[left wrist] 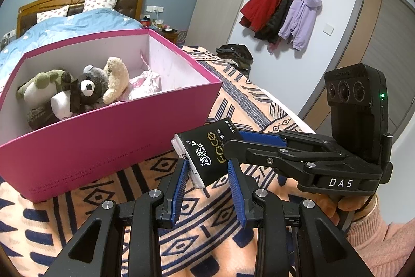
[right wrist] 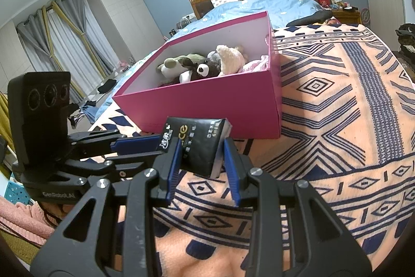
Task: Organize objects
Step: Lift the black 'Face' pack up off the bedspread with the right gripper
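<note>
Black tissue pack, white lettering on its face, is up off the patterned bedspread, just in front of the pink box.

Both grippers meet at the pack. Left gripper: blue-padded fingers stand either side of the pack's lower end; the left pad looks to be touching, the right one shows a sliver of gap, so I cannot tell whether it is clamped or merely bracketing. Right gripper: from its own camera the two blue pads sit against the pack's sides; from the left wrist view it comes in from the right with one finger over the pack's face. It appears closed on the pack, which hangs tilted, one corner lowest.

Pink box is open-topped, resting on the bedspread. Inside: a grey koala plush, a green-and-white plush, a cream plush, pink patterned fabric toward the far right corner.
</note>
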`<state>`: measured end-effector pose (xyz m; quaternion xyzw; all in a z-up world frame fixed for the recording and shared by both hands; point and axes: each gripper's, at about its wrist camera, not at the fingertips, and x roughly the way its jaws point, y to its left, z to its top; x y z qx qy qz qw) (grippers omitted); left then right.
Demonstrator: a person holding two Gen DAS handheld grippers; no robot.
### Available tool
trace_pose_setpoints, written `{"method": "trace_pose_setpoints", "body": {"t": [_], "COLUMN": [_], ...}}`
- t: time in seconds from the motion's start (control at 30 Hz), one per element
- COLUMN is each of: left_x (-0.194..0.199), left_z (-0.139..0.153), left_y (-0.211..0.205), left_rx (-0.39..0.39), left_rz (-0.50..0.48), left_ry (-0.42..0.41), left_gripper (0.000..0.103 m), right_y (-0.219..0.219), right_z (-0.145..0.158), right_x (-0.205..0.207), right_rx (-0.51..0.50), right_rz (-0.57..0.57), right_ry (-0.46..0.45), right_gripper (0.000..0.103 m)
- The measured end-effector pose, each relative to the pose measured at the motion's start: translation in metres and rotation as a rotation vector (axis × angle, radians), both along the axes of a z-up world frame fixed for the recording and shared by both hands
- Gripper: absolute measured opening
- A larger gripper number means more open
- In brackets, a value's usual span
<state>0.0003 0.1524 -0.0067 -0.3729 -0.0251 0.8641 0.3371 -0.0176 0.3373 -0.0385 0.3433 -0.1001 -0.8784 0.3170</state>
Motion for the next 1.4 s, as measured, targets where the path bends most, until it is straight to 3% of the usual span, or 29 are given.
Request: {"method": "trace_pose_setpoints", "body": {"t": [1.4], "left_x": [-0.0047], "left_z": [0.0091], "left_y": [-0.003], "left_rx": [0.004], "left_rz": [0.01], "left_ry": [0.034], "left_gripper": [0.032], "right_y": [-0.0029], "right_z": [0.0099], "right_x": [-0.005], "right_rx": [0.004], "right_rz": [0.008], "right_ry": [0.031], "right_gripper": [0.037]}}
